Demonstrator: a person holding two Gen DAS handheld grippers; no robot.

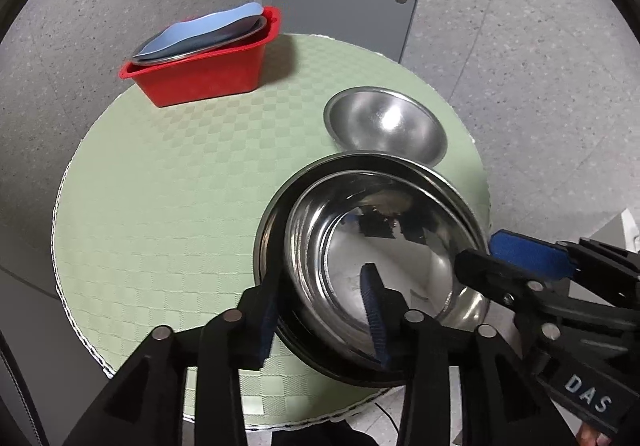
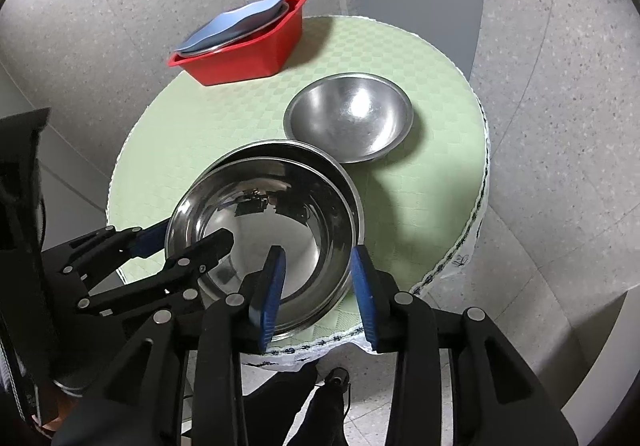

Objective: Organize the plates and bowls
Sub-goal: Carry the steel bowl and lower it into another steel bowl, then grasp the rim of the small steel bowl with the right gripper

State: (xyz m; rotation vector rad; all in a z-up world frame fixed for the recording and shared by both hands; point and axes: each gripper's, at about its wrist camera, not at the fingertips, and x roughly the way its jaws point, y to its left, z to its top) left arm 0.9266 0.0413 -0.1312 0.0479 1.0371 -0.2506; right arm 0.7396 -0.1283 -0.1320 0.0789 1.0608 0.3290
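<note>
At the far left of the round, green-checked worktop (image 1: 160, 174) sat a red bin (image 1: 204, 66) with blue and steel plates (image 1: 208, 32) leaning in it. Toward the near edge stood the stacked bowls (image 2: 264, 222), a shiny steel bowl nested in a slightly wider one. The left hand-held gripper (image 1: 320, 310) pointed steeply downward and straddled the stack's left rim, one finger outside the wall and one inside. Its jaws stood partly open, and the pads showed a gap to the metal, so it held nothing. The right hand-held gripper (image 2: 316, 290), angled down much the same, straddled the right rim, with its blue pads (image 2: 364, 290) parted on either side of the wall and clamped on nothing. Behind the stack and further right, a single matte steel bowl (image 2: 348, 122) rested upright, just beside the stack, near the far right edge of the worktop.
</note>
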